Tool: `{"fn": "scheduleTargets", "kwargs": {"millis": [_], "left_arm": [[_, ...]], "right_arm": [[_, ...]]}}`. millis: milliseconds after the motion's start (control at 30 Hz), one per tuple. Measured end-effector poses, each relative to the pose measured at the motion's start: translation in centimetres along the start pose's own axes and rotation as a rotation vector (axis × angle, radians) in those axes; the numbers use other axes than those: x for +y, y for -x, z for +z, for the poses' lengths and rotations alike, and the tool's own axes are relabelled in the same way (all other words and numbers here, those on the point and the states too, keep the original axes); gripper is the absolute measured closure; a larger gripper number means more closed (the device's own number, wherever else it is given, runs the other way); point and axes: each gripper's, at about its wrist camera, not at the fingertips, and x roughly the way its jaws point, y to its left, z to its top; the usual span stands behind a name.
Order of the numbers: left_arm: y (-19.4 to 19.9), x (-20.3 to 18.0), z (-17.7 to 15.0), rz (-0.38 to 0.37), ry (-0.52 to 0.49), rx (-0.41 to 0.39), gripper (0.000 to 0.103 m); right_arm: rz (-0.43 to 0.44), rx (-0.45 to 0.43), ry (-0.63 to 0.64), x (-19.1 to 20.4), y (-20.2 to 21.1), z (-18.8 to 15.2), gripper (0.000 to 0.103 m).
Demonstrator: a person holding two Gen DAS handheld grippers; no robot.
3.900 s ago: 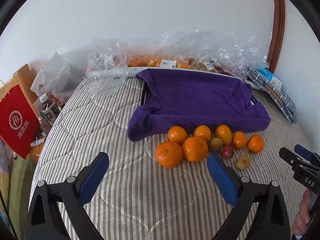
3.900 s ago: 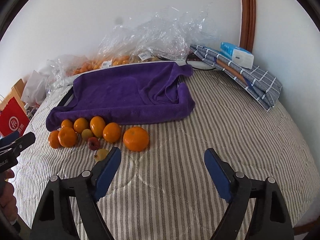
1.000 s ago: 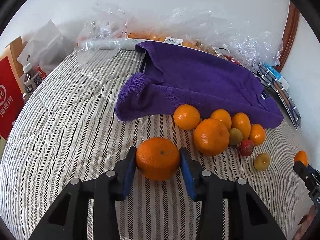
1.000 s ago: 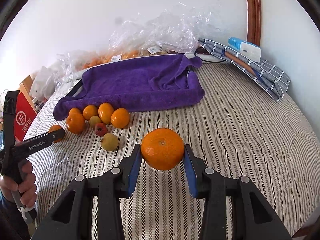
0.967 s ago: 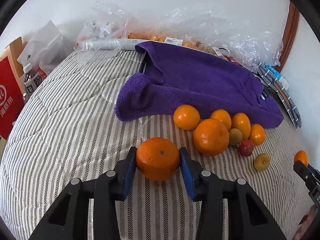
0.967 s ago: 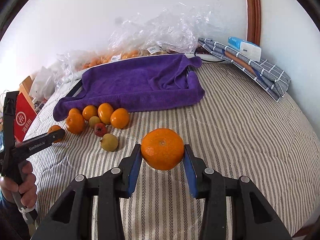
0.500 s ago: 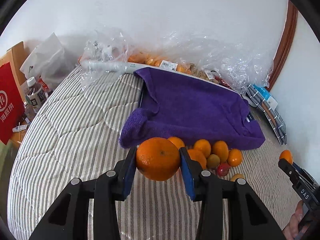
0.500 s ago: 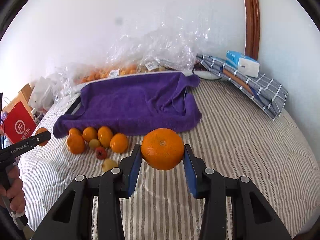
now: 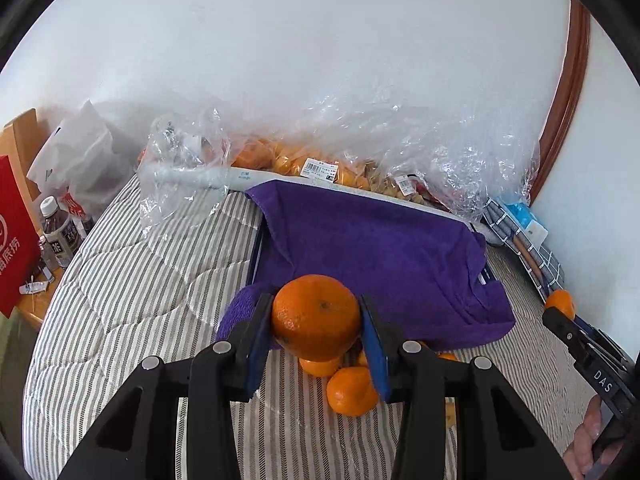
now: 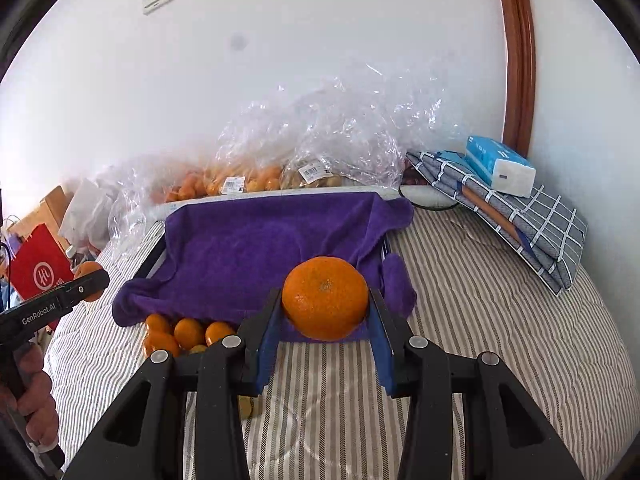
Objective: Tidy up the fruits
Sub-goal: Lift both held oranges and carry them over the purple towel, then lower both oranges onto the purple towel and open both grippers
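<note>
On the striped bed (image 9: 120, 300), a red bag (image 9: 16, 236) and bottle (image 9: 56, 228) stand left, loose oranges (image 10: 180, 332) lie before the purple towel (image 9: 380, 248), which covers a tray; plastic bags (image 10: 320, 148) of fruit lie behind. The left gripper (image 9: 316, 336) clamps one orange (image 9: 316, 316), the right gripper (image 10: 324, 320) another orange (image 10: 325, 298), both above the bed

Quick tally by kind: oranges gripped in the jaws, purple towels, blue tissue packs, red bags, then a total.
Gripped oranges: 2
Purple towels: 1
Blue tissue packs: 1
Red bags: 1
Total: 5
</note>
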Motion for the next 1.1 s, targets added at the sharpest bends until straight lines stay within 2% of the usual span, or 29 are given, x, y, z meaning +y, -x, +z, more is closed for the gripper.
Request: {"fn": "scheduleTargets", "kwargs": {"millis": [167,533,733,833,967,1100], "left_arm": [[-1.7,-0.5,1.6,-0.008,0.007,-0.004,0.063],[-8.2,-0.2,4.2,0.041,0.026,0.025,0.063],[-10.7,0.5,4.3,0.039,0.039,0.045,0.063],[-11.5,0.7,3.8,0.048,0.032,0.063,0.063],[-12.2,0.7,3.3,0.057,0.014,0.073,0.063],[-13.1,0.3,2.6,0.036,0.001,0.093,0.063]], "right_arm": [[0.009,-0.01,0.003,0.0,-1.7,1.8,0.062],[0.004,0.01,0.009,-0.1,-7.6,4.8,0.062],[0.006,0.03,0.057,1.1,-11.0,6.3,0.062],[0.016,0.041,0.066,1.4,-12.3,5.9,0.062],[0.046,0.099,0.061,1.3,-13.8,4.6,0.062],[0.045,0.115,0.062,1.1,-14.2,3.9,0.062]]}}
